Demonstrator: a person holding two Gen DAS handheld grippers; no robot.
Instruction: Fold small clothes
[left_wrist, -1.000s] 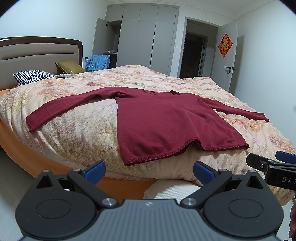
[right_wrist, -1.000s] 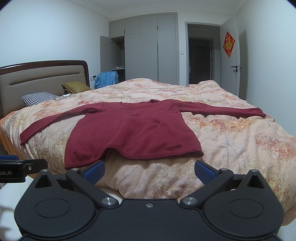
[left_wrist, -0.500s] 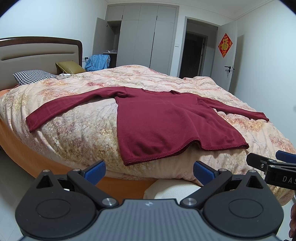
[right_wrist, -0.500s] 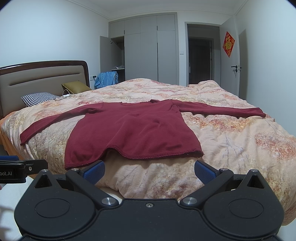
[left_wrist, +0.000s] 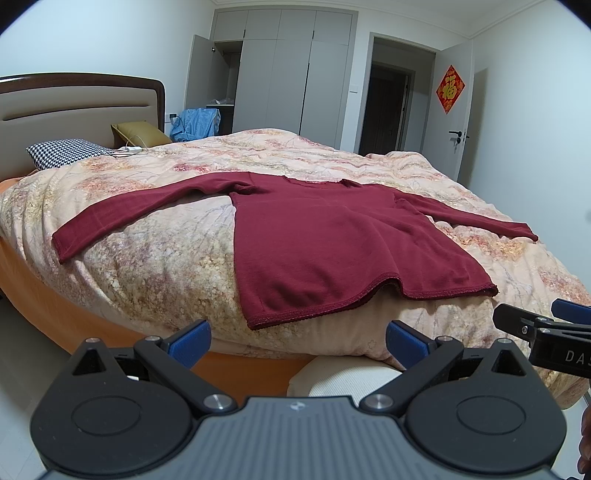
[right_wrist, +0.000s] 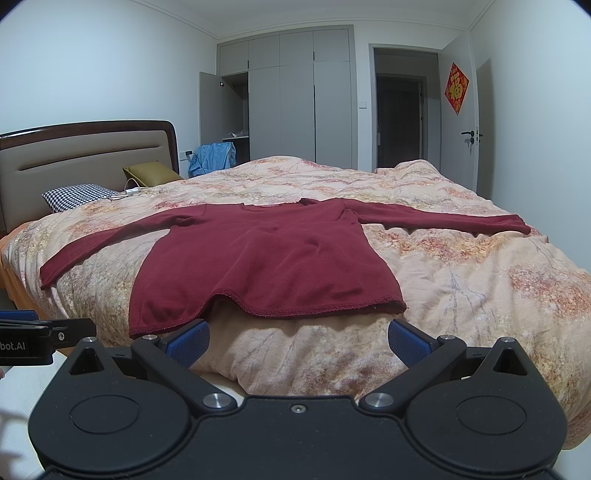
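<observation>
At the far left we see the padded headboard (left_wrist: 74, 110) with a houndstooth pillow (left_wrist: 68, 151) and an olive cushion (left_wrist: 142, 133) below it, a white cable (left_wrist: 129, 147) lying just beside them on the floral quilt (left_wrist: 155, 266). Our left gripper (left_wrist: 297, 341) hangs short of the bed's near edge, its blue-padded fingers (left_wrist: 190, 341) spread wide apart with nothing between them. Just beyond it lies the dark red long-sleeved top (left_wrist: 332, 243), spread flat and face-up on the quilt, both sleeves stretched out to the sides, its hem curling a little over the near edge of the bed. Behind the bed, a blue garment (left_wrist: 195, 123) sits near the open wardrobe (left_wrist: 288, 74). To the right, our right gripper (right_wrist: 298, 341) also hovers before the hem, fingers (right_wrist: 408, 341) equally wide apart and touching no cloth. On the far right an open door (right_wrist: 476, 122) carries a red paper ornament (right_wrist: 457, 88).
</observation>
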